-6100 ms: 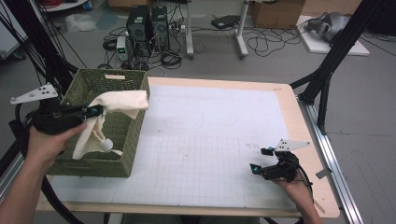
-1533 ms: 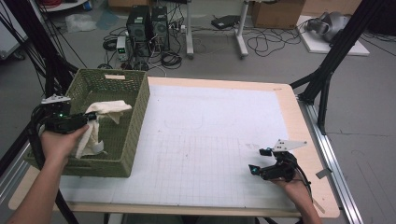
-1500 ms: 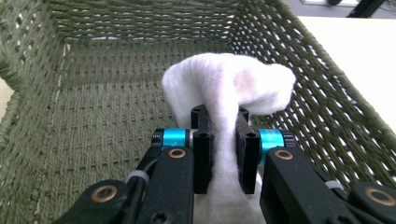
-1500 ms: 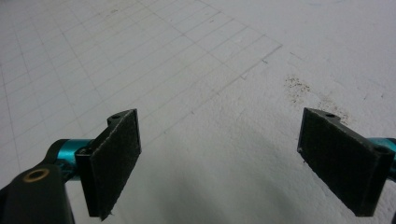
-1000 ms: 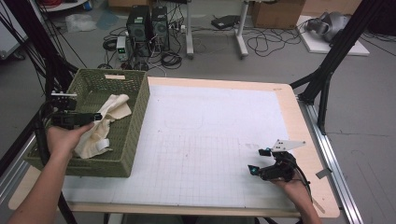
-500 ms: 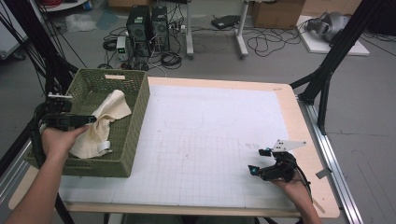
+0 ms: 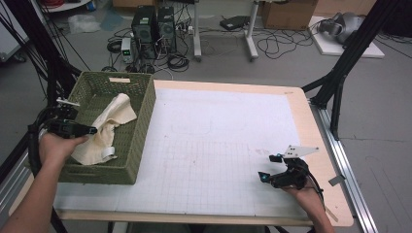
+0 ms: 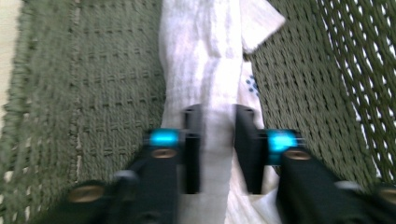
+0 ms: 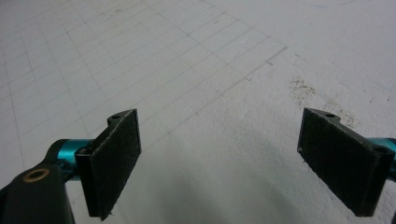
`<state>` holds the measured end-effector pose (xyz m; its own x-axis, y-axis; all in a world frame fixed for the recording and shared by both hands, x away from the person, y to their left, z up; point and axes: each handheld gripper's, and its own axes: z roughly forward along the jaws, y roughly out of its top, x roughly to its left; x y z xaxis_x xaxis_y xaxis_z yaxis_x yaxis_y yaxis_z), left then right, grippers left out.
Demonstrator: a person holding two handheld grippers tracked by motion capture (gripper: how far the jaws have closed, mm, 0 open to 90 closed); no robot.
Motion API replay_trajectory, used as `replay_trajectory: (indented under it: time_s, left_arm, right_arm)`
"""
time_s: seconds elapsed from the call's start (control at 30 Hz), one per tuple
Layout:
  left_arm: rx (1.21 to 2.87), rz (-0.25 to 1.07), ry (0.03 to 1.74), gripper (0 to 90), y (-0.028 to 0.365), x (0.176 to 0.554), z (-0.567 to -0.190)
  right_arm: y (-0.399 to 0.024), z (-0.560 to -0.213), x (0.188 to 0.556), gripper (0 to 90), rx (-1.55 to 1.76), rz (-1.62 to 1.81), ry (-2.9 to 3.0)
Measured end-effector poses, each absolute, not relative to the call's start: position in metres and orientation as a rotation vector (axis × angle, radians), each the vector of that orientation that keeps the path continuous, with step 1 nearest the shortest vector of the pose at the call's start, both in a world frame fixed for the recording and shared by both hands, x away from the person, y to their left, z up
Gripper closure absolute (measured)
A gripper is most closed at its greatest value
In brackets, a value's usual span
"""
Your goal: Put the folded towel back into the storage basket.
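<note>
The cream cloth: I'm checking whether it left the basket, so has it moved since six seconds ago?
Yes. The cream cloth has sunk from draping over the green basket wall to lying inside it.

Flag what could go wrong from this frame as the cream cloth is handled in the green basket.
1. The left tool has just been closing on a narrow fold of the cloth; so thin a pinch may slip on lifting.
2. The cloth drapes against the basket wall, so pulling could snag the weave or drag the basket across the mat.
3. The right tool rests open on the white mat, far from the basket and unable to steady it.
</note>
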<state>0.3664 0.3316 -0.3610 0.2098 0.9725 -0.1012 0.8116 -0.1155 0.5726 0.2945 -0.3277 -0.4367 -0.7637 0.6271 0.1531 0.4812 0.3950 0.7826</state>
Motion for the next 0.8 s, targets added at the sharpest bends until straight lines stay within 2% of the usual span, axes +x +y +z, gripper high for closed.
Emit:
replay_trajectory:
  time_s: [0.13,0.63,0.8]
  left_arm:
    - [1.989,0.387,1.626,87.4,0.329,0.368,-0.363]
    - [2.031,0.226,1.546,87.6,0.317,0.374,-0.368]
    - [1.970,0.194,1.499,87.7,0.315,0.374,-0.359]
  right_arm:
    - [-0.328,-0.437,0.295,12.8,0.993,1.309,2.477]
    - [-0.325,-0.437,0.296,12.8,0.991,1.298,2.485]
    - [-0.325,-0.437,0.296,12.8,0.991,1.295,2.485]
